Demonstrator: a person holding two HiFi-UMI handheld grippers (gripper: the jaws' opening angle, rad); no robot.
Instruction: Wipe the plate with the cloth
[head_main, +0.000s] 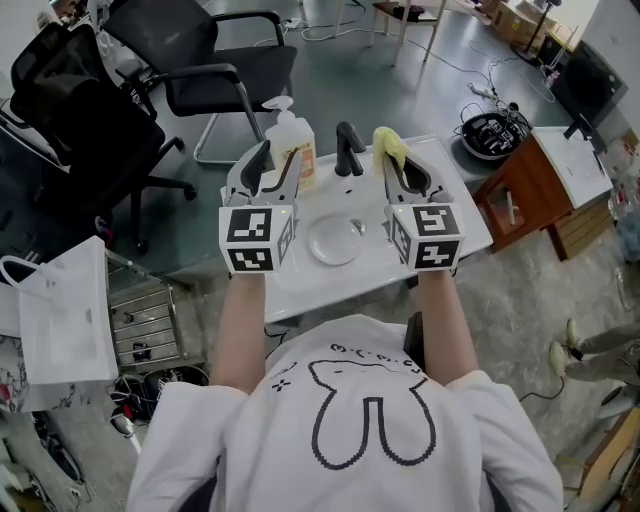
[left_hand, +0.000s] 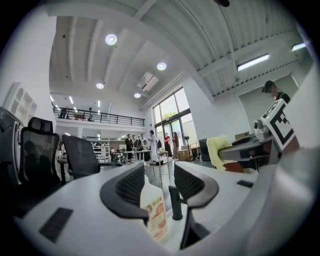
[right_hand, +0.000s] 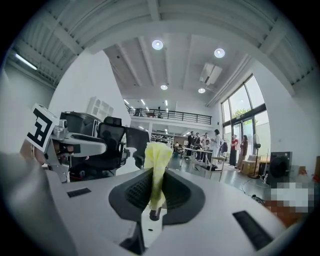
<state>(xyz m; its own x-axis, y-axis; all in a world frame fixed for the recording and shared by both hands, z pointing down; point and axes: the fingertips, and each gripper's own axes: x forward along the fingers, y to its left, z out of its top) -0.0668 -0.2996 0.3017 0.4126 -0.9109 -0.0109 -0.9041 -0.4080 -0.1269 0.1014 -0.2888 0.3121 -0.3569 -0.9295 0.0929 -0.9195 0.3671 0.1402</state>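
Observation:
A clear glass plate (head_main: 333, 241) lies on the white tabletop (head_main: 330, 285), below and between my two grippers. Both are held up level above it. My left gripper (head_main: 277, 165) (left_hand: 160, 175) stands open with nothing between its jaws; through the gap I see a soap bottle (left_hand: 152, 205) and a black tap (left_hand: 173, 202). My right gripper (head_main: 398, 165) (right_hand: 156, 182) is shut on a yellow cloth (right_hand: 157, 157) (head_main: 390, 148), which sticks up out of the jaws. The cloth (left_hand: 216, 150) also shows at the right of the left gripper view.
The soap bottle (head_main: 291, 147) and black tap (head_main: 348, 150) stand at the table's far edge. Black office chairs (head_main: 200, 50) are beyond it. A white bag (head_main: 60, 320) and drawers (head_main: 145, 320) are at the left, a wooden cabinet (head_main: 525, 190) at the right. Several people stand far off.

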